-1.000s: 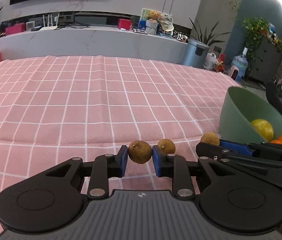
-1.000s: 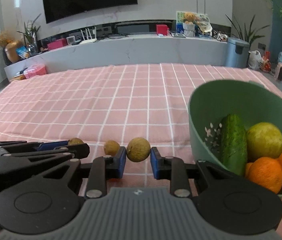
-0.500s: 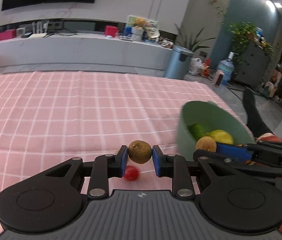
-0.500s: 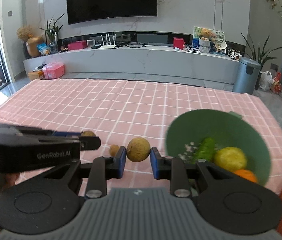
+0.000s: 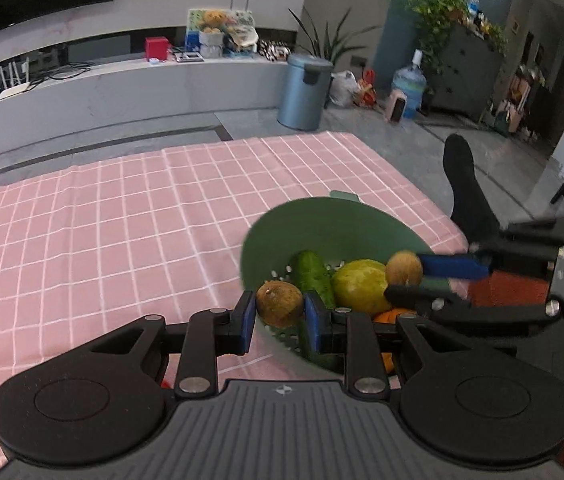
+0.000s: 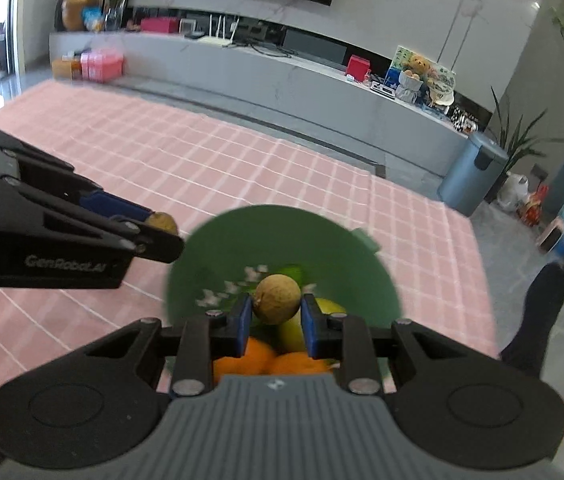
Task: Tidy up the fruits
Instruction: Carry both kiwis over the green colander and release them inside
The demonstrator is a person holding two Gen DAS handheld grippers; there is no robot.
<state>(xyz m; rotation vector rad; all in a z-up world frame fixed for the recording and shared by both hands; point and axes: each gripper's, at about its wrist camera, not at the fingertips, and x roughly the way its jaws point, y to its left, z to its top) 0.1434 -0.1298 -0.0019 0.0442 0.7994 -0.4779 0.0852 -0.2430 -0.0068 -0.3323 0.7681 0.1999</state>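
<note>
Now each small brown fruit, 1 pinched in the left gripper [image 5: 279,309] and 1 in the right gripper [image 6: 275,307], hangs over the green bowl [image 6: 217,248] rather than low over the pink tabletop [image 5: 121,216] as 1 second ago. Both fingers pairs stay clamped. Below them lie a cucumber [image 5: 314,274], lemon [image 5: 360,286] and oranges [image 6: 241,358]; releasing looks next.
</note>
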